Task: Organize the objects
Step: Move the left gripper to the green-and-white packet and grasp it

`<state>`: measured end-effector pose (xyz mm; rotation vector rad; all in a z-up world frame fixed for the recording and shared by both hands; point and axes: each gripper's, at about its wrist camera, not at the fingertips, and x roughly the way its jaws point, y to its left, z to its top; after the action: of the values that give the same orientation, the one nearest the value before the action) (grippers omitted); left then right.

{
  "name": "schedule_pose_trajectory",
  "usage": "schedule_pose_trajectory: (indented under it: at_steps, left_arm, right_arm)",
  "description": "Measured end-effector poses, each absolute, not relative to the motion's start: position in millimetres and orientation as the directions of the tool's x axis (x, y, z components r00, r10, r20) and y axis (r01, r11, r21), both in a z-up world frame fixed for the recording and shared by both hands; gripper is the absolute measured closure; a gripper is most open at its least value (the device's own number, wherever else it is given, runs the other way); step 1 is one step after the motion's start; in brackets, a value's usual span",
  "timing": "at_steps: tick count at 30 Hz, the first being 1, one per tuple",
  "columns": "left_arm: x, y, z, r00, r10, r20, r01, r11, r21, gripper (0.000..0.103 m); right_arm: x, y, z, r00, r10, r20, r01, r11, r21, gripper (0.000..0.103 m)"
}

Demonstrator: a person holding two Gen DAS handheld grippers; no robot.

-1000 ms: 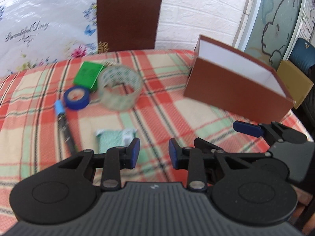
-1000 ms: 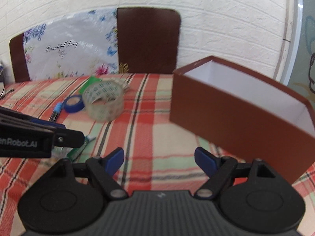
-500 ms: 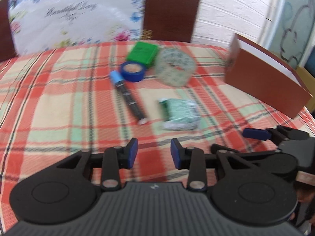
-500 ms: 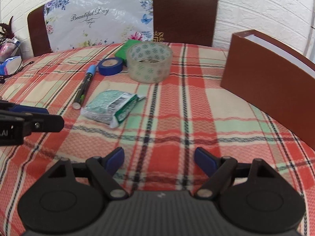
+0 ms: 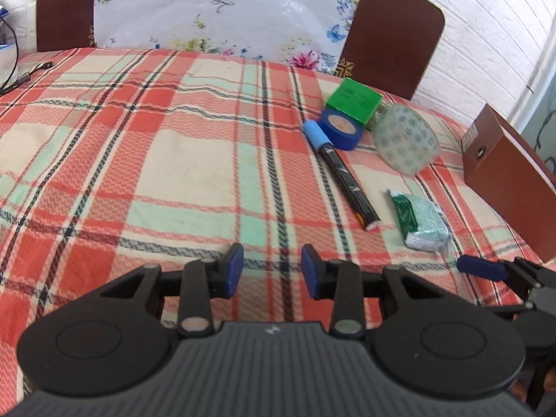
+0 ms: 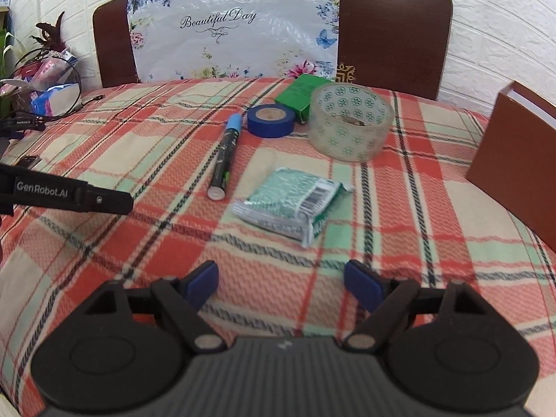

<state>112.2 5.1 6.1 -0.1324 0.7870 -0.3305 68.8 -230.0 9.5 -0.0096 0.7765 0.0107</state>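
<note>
Right wrist: fingers (image 6: 363, 283) wide apart, empty.

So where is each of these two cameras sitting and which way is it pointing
Left wrist: sits on the left hand-held gripper, looking forward and down over the plaid tablecloth; its narrowly open, empty fingers show, with the right gripper's tip at the right edge.
Right wrist: sits on the right hand-held gripper, facing the foil packet; its wide-open fingers show, with the left gripper at the left edge.
Shared: marker, blue tape, clear tape, green box, brown box.
</note>
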Motion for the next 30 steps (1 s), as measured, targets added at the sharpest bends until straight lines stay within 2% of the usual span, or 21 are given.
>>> schedule_pose_trajectory:
  at_steps: [8, 11, 13, 15, 19, 24, 29, 30]
  left_arm:
    - [119, 15, 5, 0.647, -0.378, -0.662, 0.246, 0.925, -0.288, 0.064]
    - [122, 15, 7, 0.627, -0.403, -0.667, 0.246, 0.915, -0.32, 0.065]
    - [121, 10, 11, 0.592, -0.458, -0.663, 0.273, 0.888, -0.37, 0.066]
    - [118, -1, 18, 0.571, -0.506, -0.646, 0.314, 0.862, -0.397, 0.066]
    - [108, -34, 33, 0.525, -0.584, -0.619, 0.413, 0.811, -0.414, 0.064]
    - [103, -78, 27, 0.418, -0.635, -0.65, 0.466, 0.764, -0.447, 0.061]
    - [99, -124, 8, 0.301, -0.653, -0.695, 0.466, 0.736, -0.49, 0.043]
    - [100, -135, 4, 0.289, -0.647, -0.705, 0.465, 0.739, -0.488, 0.043]
  right_arm:
    - [115, -232, 12, 0.71, -0.032, -0.703, 0.071, 0.997, 0.026, 0.02]
    - [120, -233, 7, 0.702, -0.026, -0.712, 0.075, 0.996, 0.038, 0.031]
    - [115, -229, 9, 0.709, -0.018, -0.705, 0.044, 0.999, 0.018, 0.043]
    - [106, -225, 9, 0.714, -0.012, -0.7, 0.022, 1.0, 0.005, 0.049]
    - [76, -223, 9, 0.736, -0.003, -0.677, -0.024, 0.999, -0.03, 0.05]
    - [31, -232, 8, 0.775, -0.057, -0.63, -0.009, 0.995, -0.102, 0.051]
    - [9, -261, 10, 0.773, -0.061, -0.631, 0.043, 0.998, -0.043, 0.05]
    - [6, -265, 10, 0.773, -0.059, -0.631, 0.049, 0.998, -0.034, 0.05]
